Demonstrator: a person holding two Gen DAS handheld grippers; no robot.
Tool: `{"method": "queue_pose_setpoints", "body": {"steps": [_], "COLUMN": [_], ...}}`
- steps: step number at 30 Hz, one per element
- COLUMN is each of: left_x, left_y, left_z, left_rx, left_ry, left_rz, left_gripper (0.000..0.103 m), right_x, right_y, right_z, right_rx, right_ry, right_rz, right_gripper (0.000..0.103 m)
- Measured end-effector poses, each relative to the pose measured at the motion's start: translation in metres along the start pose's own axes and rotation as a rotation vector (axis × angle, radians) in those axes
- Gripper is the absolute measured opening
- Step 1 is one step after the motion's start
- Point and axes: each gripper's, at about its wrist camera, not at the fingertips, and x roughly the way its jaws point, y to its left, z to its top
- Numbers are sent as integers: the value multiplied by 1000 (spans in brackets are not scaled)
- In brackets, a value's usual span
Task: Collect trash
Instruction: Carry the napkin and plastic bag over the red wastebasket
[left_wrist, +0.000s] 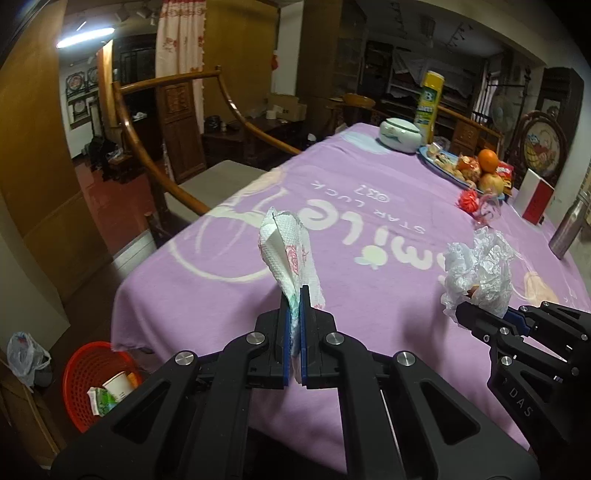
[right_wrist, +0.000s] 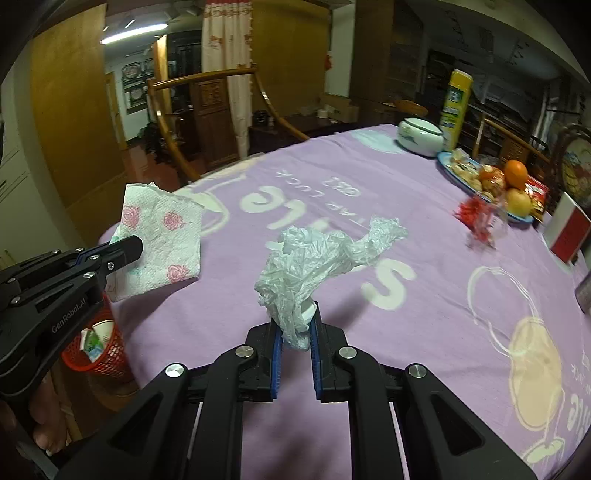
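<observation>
Both pieces are lifted but not binned: the left gripper (left_wrist: 294, 295) is clamped on a paper towel (left_wrist: 286, 251), the right gripper (right_wrist: 295, 321) on a plastic bag (right_wrist: 314, 262), above the table (left_wrist: 369, 236), with the red basket (left_wrist: 86, 373) on the floor below the table's left edge already holding some trash.

Left gripper (left_wrist: 294, 295) is clamped on a white napkin (left_wrist: 286, 254) with pink print, which stands up from the blue pads above the purple cloth (left_wrist: 369, 229). At right, the right gripper (left_wrist: 480, 314) grips a crumpled clear bag (left_wrist: 480, 266) over the same cloth. Red basket (left_wrist: 79, 373) sits on the floor below the table's near-left corner, with a paper cup (left_wrist: 118, 386) and a green-white packet (left_wrist: 101, 400) inside.
</observation>
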Motion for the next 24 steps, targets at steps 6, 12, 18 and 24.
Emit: {"method": "queue_pose_setpoints", "body": {"steps": [6,12,18,24], "left_x": [-23,-46,-43,-19], "left_y": [47,107,186,245], "left_z": [-8,-29,-64,-99], "left_rx": [-64,-141,-267,-370], "left_ry": [-25,-19,73,183], "left_rz": [79,195,325,378], "left_gripper": [5,5,5,5], "right_x": [2,6,21,51], "right_y": [43,119,199,262], "right_z": [10,21,27,25], "right_rx": [-67,-195,-334,-406], "right_ry": [1,16,72,164], "right_rz": [141,305,448,530], "right_gripper": [13,14,14,14]}}
